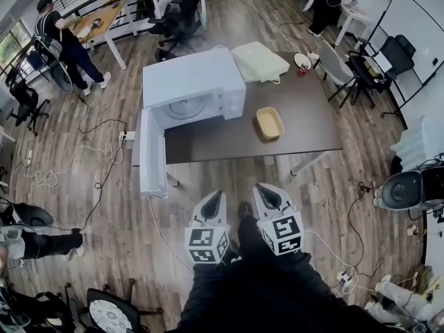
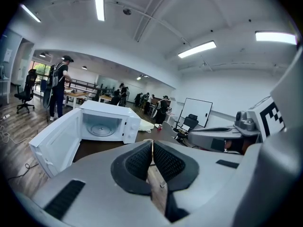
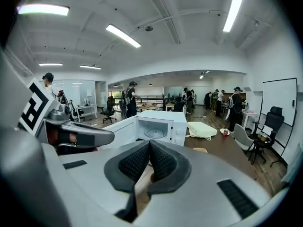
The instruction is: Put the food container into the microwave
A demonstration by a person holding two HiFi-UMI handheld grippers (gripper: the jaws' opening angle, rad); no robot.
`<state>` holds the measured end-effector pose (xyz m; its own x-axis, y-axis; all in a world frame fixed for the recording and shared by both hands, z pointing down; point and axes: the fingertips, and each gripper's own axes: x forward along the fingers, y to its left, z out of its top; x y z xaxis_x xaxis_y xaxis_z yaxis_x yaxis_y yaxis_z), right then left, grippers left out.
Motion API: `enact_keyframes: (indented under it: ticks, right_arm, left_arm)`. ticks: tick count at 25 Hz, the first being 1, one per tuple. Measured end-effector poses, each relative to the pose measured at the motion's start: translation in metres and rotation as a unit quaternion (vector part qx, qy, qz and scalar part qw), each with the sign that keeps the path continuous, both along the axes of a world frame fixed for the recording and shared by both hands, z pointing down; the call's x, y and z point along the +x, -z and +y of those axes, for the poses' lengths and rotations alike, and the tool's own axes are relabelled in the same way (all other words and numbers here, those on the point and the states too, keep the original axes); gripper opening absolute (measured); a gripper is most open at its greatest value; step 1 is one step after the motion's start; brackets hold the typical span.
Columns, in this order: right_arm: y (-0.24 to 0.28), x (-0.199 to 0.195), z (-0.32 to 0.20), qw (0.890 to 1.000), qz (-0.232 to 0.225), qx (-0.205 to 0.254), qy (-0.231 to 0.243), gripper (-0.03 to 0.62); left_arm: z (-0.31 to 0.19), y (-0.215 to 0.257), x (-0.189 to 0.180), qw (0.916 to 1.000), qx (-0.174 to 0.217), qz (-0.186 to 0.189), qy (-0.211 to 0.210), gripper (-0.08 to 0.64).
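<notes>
A white microwave (image 1: 194, 89) stands on the dark table (image 1: 305, 134) with its door (image 1: 152, 155) swung wide open and the glass turntable (image 2: 101, 128) showing inside. A yellow food container (image 1: 270, 123) lies on the table to the right of the microwave; its edge (image 3: 200, 150) peeks over the right gripper's jaws. Both grippers hang well short of the table, over the floor. My left gripper (image 1: 217, 198) is shut with nothing between its pads (image 2: 142, 161). My right gripper (image 1: 263, 191) is shut too and holds nothing.
A pale green box (image 1: 260, 61) and a small white cup with a red thing (image 1: 302, 62) sit at the table's far side. Chairs (image 1: 340, 71) stand to the right. Cables (image 1: 97, 158) trail over the wooden floor. People work at desks farther back.
</notes>
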<state>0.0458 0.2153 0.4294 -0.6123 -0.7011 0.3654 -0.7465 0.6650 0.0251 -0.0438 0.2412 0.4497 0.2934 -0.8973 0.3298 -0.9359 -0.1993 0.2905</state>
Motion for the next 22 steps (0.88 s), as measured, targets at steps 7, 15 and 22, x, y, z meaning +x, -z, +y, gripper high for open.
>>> enact_keyframes:
  ticks: [7, 15, 22]
  right_arm:
    - [-0.017, -0.004, -0.072, 1.0, 0.005, -0.003, 0.008, 0.023]
    - [-0.028, 0.006, -0.173, 0.999, 0.011, -0.024, 0.018, 0.023]
    - [-0.045, 0.027, -0.241, 0.999, 0.003, -0.048, 0.011, 0.023]
  left_arm:
    - [-0.07, -0.023, -0.004, 0.9997, -0.02, -0.014, 0.006, 0.038]
    - [-0.182, -0.035, 0.006, 0.999, -0.03, -0.035, 0.0, 0.04]
    - [-0.251, -0.059, 0.027, 0.9971, -0.064, -0.042, -0.009, 0.04]
